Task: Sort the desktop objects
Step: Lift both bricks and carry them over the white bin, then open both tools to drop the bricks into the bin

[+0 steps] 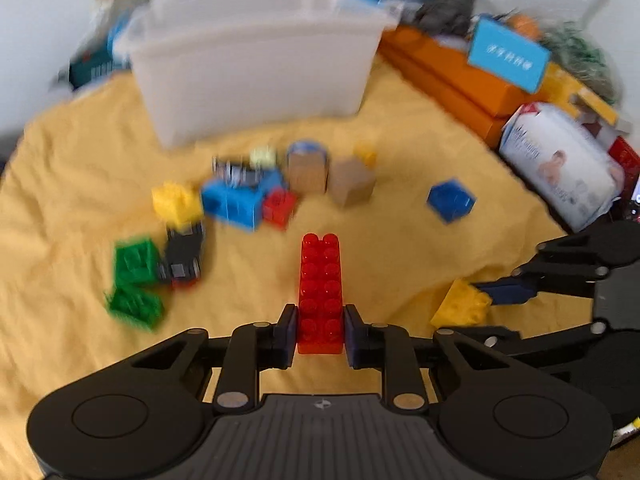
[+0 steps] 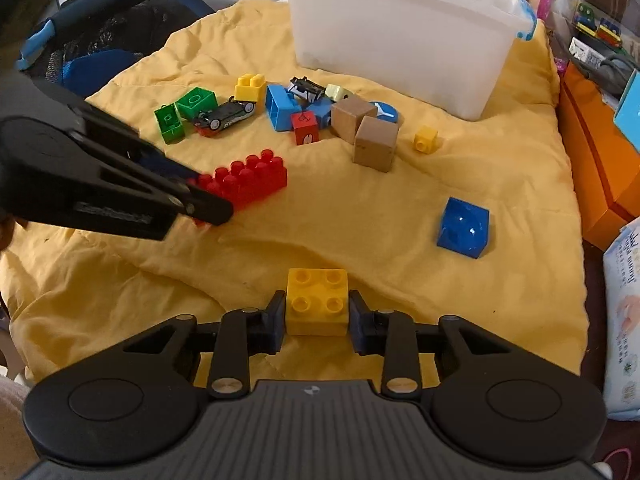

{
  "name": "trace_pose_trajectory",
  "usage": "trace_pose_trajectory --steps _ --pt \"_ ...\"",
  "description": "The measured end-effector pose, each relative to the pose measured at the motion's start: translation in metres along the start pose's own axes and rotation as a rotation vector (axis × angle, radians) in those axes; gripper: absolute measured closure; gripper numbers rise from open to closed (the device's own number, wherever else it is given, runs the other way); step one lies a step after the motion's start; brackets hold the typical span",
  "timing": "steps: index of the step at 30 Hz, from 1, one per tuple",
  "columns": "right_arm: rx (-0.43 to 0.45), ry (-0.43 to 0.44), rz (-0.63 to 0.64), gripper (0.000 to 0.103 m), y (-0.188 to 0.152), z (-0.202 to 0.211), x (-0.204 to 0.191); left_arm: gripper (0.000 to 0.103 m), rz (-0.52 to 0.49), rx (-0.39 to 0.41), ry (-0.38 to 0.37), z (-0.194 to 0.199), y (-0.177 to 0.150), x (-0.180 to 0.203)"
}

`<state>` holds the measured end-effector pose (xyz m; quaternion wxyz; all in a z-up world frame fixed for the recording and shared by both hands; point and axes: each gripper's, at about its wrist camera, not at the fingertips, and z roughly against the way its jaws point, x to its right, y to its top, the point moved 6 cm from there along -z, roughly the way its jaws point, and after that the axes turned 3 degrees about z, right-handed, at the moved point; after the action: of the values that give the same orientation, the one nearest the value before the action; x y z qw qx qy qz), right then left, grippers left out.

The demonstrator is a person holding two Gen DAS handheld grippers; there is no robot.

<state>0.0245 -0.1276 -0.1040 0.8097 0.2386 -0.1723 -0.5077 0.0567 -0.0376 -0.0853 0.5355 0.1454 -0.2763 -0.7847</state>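
Observation:
On the yellow cloth [image 2: 360,208] my left gripper [image 1: 320,312] is shut on the near end of a long red studded brick [image 1: 320,280], with its blue pads against both sides. From the right wrist view that gripper [image 2: 208,200] comes in from the left over the red brick [image 2: 248,180]. My right gripper [image 2: 317,300] is shut on a square yellow brick [image 2: 316,292], studs up, low over the cloth. The left wrist view shows it [image 1: 492,312] at the right, on the yellow brick [image 1: 460,308]. A white plastic bin [image 2: 400,32] stands behind.
In front of the bin lie green bricks [image 2: 196,102], an overturned toy car [image 2: 224,116], blue and red blocks, two wooden cubes [image 2: 376,142] and a small yellow brick [image 2: 426,140]. A blue block [image 2: 464,228] lies alone at the right. Orange boxes [image 2: 592,160] and a wipes pack [image 2: 624,320] line the right edge.

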Motion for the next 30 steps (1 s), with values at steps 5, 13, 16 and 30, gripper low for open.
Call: trace_pose_trajectory --steps 5,13,16,30 --pt "0.023 -0.043 -0.019 0.069 0.019 0.008 0.011 0.076 -0.016 0.09 0.0 0.026 0.032 -0.001" --pt "0.136 -0.132 -0.035 0.069 0.076 0.031 0.046 0.076 -0.027 0.25 0.041 0.061 0.094 -0.015" --pt "0.186 -0.158 -0.033 0.068 0.103 0.04 0.059 0.076 -0.059 0.302 0.084 0.066 0.118 -0.024" --pt "0.344 -0.259 -0.067 0.068 0.209 0.029 0.116 0.076 -0.043 0.381 0.166 0.022 0.223 -0.072"
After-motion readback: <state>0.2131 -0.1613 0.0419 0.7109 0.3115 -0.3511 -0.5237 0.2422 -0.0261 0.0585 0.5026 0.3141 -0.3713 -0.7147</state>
